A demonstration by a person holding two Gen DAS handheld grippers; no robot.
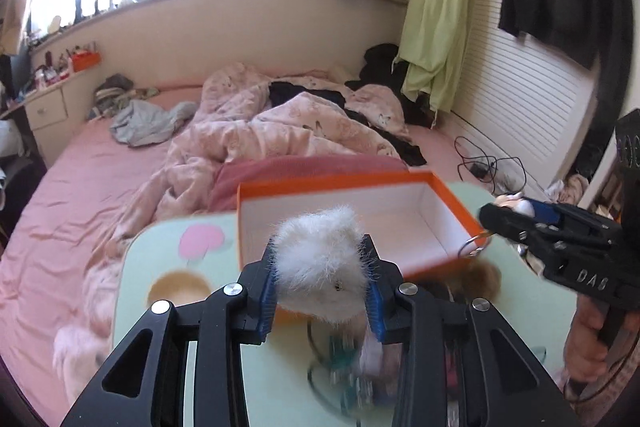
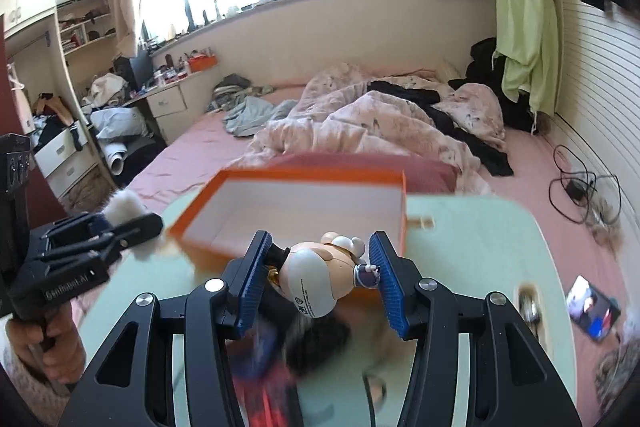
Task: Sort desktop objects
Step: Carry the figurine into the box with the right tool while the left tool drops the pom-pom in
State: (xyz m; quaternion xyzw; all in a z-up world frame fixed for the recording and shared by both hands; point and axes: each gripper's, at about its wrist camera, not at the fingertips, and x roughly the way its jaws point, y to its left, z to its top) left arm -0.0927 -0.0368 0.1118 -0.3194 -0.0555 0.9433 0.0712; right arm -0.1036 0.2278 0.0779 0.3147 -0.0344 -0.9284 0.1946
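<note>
My left gripper (image 1: 322, 267) is shut on a white fluffy pompom (image 1: 320, 263) and holds it just in front of the near wall of an open orange box (image 1: 448, 195) with a white inside. The left gripper also shows in the right wrist view (image 2: 132, 223). My right gripper (image 2: 320, 263) is shut on a small cartoon figurine (image 2: 320, 279) with a white helmet, held near the box's front edge (image 2: 403, 211). In the left wrist view the right gripper (image 1: 508, 215) is beside the box's right corner, with a metal key ring (image 1: 474, 247) hanging below it.
The box stands on a pale green table (image 1: 168, 251) set over a pink bed (image 1: 80, 167) with a rumpled quilt. Blurred small items lie on the table under both grippers. A phone (image 2: 592, 307) lies at the table's right. Cables (image 2: 580, 187) lie on the bed.
</note>
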